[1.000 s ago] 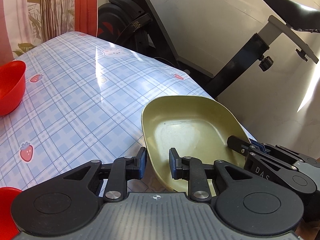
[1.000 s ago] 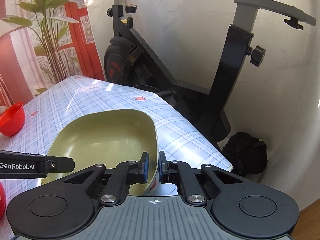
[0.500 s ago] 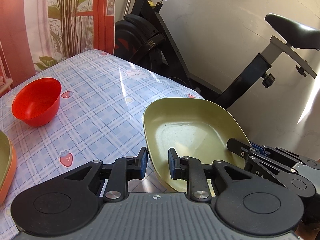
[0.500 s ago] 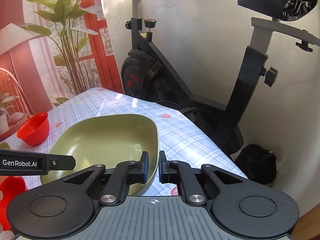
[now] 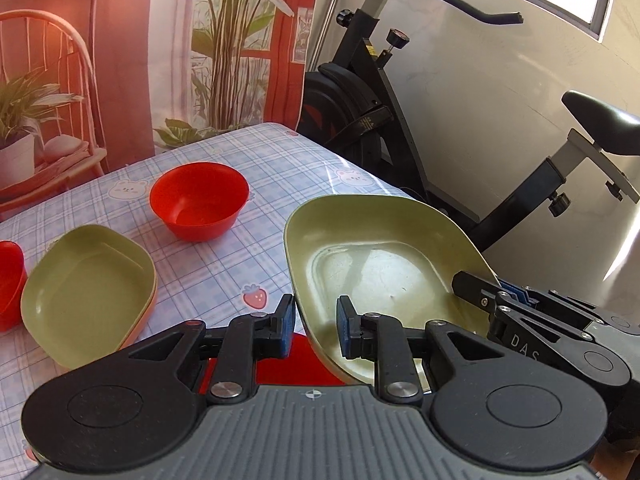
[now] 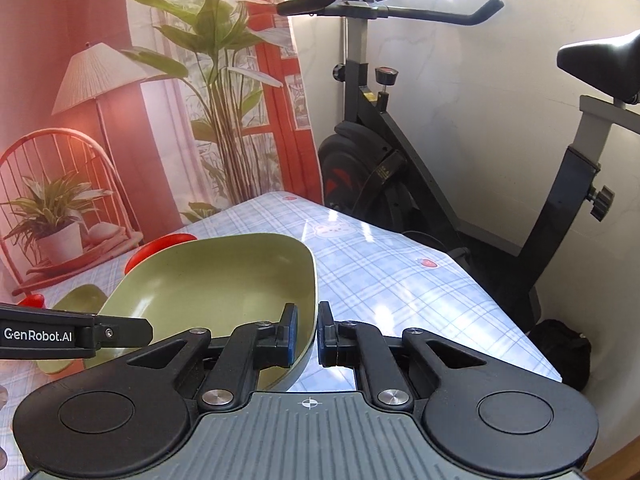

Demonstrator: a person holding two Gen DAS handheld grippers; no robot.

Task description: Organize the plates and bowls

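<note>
Both grippers pinch one green plate [image 5: 372, 264], mid-frame above the counter [image 5: 248, 152]: left gripper [image 5: 314, 328], right gripper [image 6: 306, 330]. Another green plate [image 5: 86, 284] waits lower left. Red bowls [image 5: 199, 199] still sit apart.

Held plate [image 5: 384, 264]: olive green, glossy. Second plate [image 5: 86, 276]: same olive green, on an orange one [image 5: 138, 326]. Bowl [image 5: 199, 199]: bright red. Counter [image 5: 280, 184] cloth: pale blue-and-white plaid with pink strawberries and white bears. Grippers [image 5: 312, 326] [image 6: 307, 330]: black, blue pads. Exercise bike [image 6: 384, 152]: black, grey posts.
</note>
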